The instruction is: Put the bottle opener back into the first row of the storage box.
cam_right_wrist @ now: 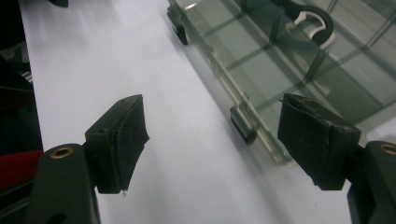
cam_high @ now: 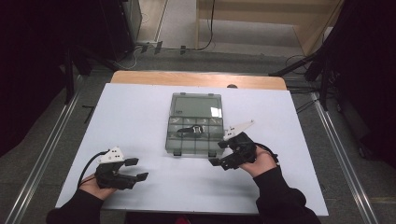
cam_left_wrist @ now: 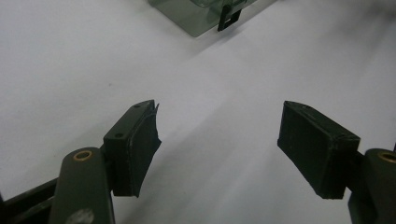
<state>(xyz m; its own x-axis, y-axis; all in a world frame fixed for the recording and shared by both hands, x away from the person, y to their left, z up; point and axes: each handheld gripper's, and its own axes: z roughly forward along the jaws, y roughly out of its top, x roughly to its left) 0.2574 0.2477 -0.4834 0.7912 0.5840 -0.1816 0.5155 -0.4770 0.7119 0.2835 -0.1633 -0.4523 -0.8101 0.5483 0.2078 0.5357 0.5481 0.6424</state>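
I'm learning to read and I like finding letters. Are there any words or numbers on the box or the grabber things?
No words or numbers can be read anywhere.
The clear compartment box has a small mark near the left edge of its lid; it is too small and blurred to read.
The left gripper and right gripper show no writing.
The black-and-white part inside the box shows no letters.

No readable text, labels, brands or numbers anywhere. The translucent grey plastic compartment box [cam_high: 194, 123] in the middle of the white table [cam_high: 135, 116] has no legible marking on lid or walls; a bright patch on the lid is glare. The black-and-white curved part [cam_right_wrist: 312, 21] inside one compartment carries no print that can be read.
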